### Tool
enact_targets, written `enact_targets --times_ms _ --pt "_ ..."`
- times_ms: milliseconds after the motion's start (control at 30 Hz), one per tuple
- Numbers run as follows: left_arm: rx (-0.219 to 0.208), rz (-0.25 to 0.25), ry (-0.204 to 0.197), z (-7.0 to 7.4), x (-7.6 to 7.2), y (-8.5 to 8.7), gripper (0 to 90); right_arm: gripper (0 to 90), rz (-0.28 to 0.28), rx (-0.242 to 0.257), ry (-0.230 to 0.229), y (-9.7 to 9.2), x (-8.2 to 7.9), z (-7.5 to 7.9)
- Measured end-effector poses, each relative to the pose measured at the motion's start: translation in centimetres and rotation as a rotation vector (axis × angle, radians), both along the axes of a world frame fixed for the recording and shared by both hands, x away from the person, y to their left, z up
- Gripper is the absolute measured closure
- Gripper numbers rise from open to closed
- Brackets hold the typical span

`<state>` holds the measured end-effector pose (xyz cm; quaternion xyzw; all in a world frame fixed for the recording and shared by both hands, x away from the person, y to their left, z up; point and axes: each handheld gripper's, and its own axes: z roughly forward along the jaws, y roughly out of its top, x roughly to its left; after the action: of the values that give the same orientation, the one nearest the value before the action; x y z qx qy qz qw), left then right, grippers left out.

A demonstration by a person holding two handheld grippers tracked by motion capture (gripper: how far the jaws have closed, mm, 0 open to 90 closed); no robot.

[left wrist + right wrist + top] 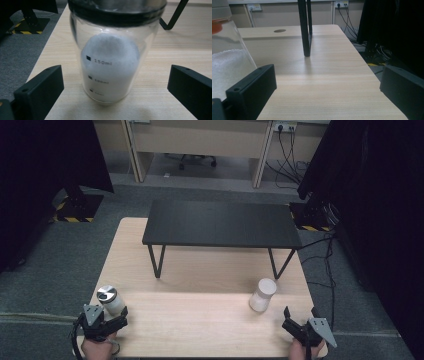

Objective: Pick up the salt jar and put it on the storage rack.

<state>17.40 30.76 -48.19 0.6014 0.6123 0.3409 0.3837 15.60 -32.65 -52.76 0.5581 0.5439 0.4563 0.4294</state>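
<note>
The jar (111,300) stands upright at the table's (200,320) near-left corner, at twelve o'clock from the left gripper (121,316), jaws wide apart, nothing held. The right gripper (296,319), equally spread, has the bottle (263,295) at ten o'clock. The left gripper view shows white powder, probably past the 150ml mark (103,63).

My jaws are matt black plastic. The jar (110,62) before my left gripper (115,82) is clear, glossy glass with a shiny metal lid (106,293), holding fine white powder. The table (200,320) is pale, smooth wood grain; the small shelf (220,224) is matt black.
</note>
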Motion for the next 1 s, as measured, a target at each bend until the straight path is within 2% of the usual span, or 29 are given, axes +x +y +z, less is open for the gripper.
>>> enact_targets --times_ms 200,433,567,700,900,1000 --pt "0.040 0.014 0.008 0.4 0.3 -0.9 0.0 0.8 0.001 0.002 -0.004 0.0 -0.1 -0.1" --pt "0.017 0.020 -0.008 1.0 0.6 -0.3 0.0 0.8 -0.003 -0.003 -0.007 0.1 -0.1 -0.1" --pt "-0.028 0.007 -0.013 1.4 1.0 0.6 0.0 0.7 -0.002 -0.004 -0.008 0.1 -0.1 -0.1" --pt "-0.037 -0.003 -0.005 1.9 1.6 0.9 0.0 0.8 -0.002 -0.005 -0.008 0.1 -0.1 -0.1" --pt "-0.018 -0.029 0.005 2.7 2.5 0.9 0.3 0.8 0.003 -0.010 -0.007 0.0 -0.1 -0.1" --pt "0.021 -0.031 0.017 2.9 2.9 0.2 1.3 0.8 0.005 -0.013 -0.007 0.0 0.0 -0.1"
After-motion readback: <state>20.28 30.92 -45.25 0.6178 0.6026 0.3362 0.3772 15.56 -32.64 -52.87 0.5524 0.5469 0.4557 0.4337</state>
